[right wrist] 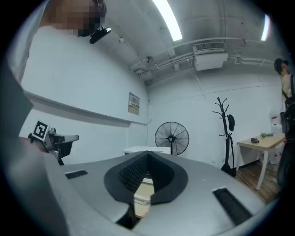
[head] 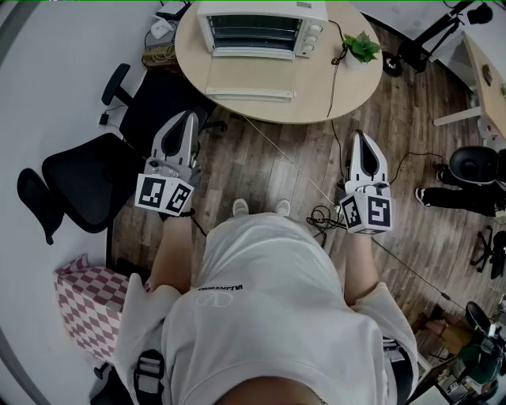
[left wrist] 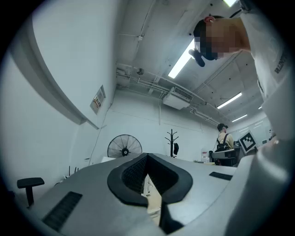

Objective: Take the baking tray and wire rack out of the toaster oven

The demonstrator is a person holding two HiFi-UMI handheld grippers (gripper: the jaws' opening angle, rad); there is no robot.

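Task status, by judgement: not begun, with nothing removed so far. Toaster oven (head: 261,24) at upper centre of the head view, standing on the round surface (head: 316,87), with its door (head: 249,79) apparently folded down toward the lower edge of the frame. Inside the opening, horizontal bars, probably the wire rack (head: 254,33), seated in the oven. Baking tray not told apart at this size, presumed inside as well. Left claw (head: 188,119) at left centre and right claw (head: 362,136) at right centre, both held low beside the person's hips, well apart from the oven, tips aimed toward the surface. Both claws closed and empty: in the left gripper view and the right gripper view alike, dark pads meeting in a V with only a sliver of gap and nothing between. Remaining, as judged: approach to the surface, opening of a claw, withdrawal of the rack and of the tray, and setting-down of each outside the oven. Also present: potted plant (head: 362,47) at the right rim of the surface, black office chair (head: 79,186) at left centre.
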